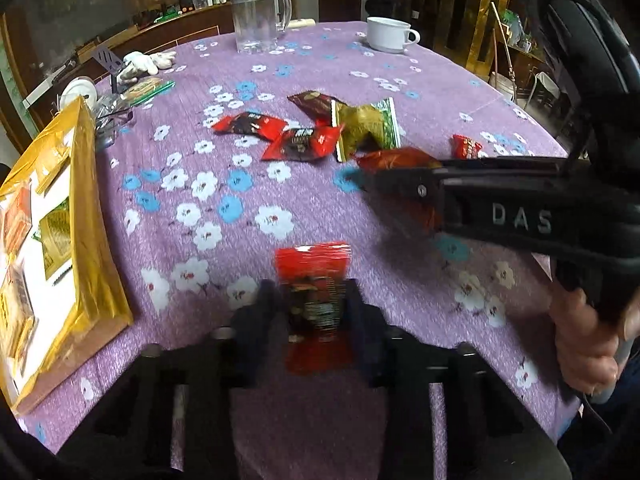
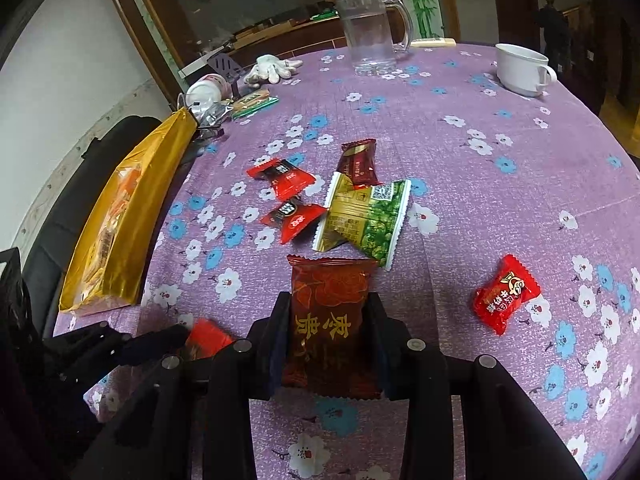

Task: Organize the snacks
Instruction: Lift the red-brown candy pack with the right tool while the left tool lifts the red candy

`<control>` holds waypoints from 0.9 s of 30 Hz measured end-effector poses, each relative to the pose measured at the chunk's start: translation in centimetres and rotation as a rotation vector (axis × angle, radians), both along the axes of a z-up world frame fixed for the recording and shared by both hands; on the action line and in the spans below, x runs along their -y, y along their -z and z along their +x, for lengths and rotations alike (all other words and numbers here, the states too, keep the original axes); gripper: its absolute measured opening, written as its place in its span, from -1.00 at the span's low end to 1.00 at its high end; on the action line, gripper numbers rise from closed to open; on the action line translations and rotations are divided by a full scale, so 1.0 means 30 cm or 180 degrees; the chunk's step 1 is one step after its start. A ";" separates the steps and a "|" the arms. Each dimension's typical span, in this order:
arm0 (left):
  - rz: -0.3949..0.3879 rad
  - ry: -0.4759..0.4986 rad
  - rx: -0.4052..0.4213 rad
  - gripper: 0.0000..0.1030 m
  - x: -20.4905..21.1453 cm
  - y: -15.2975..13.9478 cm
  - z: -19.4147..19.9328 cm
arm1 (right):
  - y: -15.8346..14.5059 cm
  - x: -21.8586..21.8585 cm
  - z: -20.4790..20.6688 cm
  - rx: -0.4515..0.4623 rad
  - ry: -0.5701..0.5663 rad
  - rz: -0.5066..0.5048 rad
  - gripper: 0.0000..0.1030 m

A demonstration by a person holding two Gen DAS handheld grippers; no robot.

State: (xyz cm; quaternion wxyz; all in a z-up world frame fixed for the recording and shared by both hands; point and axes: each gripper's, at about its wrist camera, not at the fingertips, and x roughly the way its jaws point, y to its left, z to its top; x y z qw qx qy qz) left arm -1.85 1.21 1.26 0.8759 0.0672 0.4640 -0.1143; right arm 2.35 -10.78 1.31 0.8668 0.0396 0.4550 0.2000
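Your left gripper (image 1: 312, 304) pinches a red packet (image 1: 314, 276) above the tablecloth (image 1: 400, 80). Your right gripper (image 2: 328, 332) is clamped on a dark red packet (image 2: 330, 312), near the table's front edge. Loose ahead on the cloth: two red candies (image 2: 280, 176), a brown packet (image 2: 358, 160), a green-gold packet (image 2: 368, 216), and one red candy (image 2: 506, 294) off to the right. The gold box (image 1: 86, 200) sits at the left edge with snacks inside.
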 end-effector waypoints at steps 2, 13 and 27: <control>0.0006 -0.0082 -0.0003 -0.48 -0.018 -0.003 0.036 | -0.003 -0.004 -0.004 0.0016 -0.0018 0.0000 -0.27; -0.0333 -0.0250 0.0187 -0.49 -0.073 -0.033 0.148 | -0.001 -0.017 -0.006 0.0035 -0.0046 -0.0028 -0.28; -0.0293 -0.0358 0.0471 -0.49 -0.079 -0.049 0.128 | -0.018 -0.034 -0.020 0.0220 -0.0089 -0.0086 -0.28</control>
